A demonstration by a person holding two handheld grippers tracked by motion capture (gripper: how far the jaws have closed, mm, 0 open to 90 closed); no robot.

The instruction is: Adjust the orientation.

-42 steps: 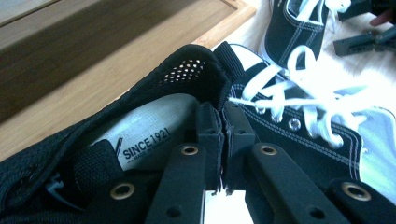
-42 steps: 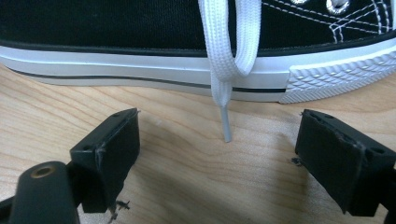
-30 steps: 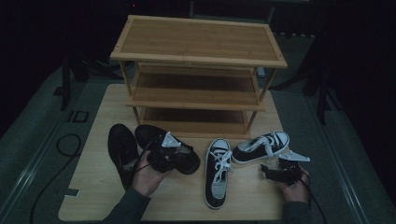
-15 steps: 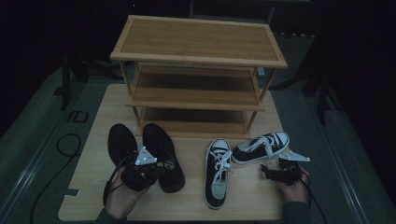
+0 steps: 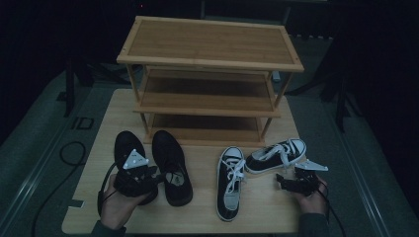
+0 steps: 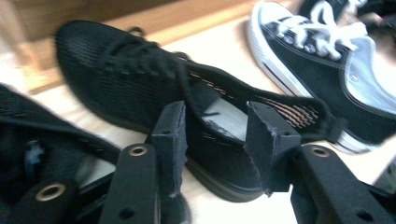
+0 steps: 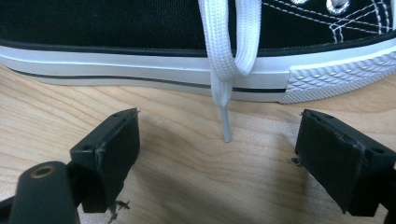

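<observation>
1. Our left claw (image 5: 157, 178) has just been opening. Its jaws stand apart at the heel of a black shoe (image 5: 170, 165), with nothing squeezed between them.
2. Our right claw (image 5: 282, 181) is wide open over the bare table (image 5: 197, 217), close to a black-and-white sneaker (image 5: 275, 155) and not touching it.
3. Another black shoe (image 5: 126, 145) lies just beside the first one.
4. A second sneaker (image 5: 230, 180) lies in the middle.
5. Farther back stands a wooden shoe rack (image 5: 210, 49).
</observation>
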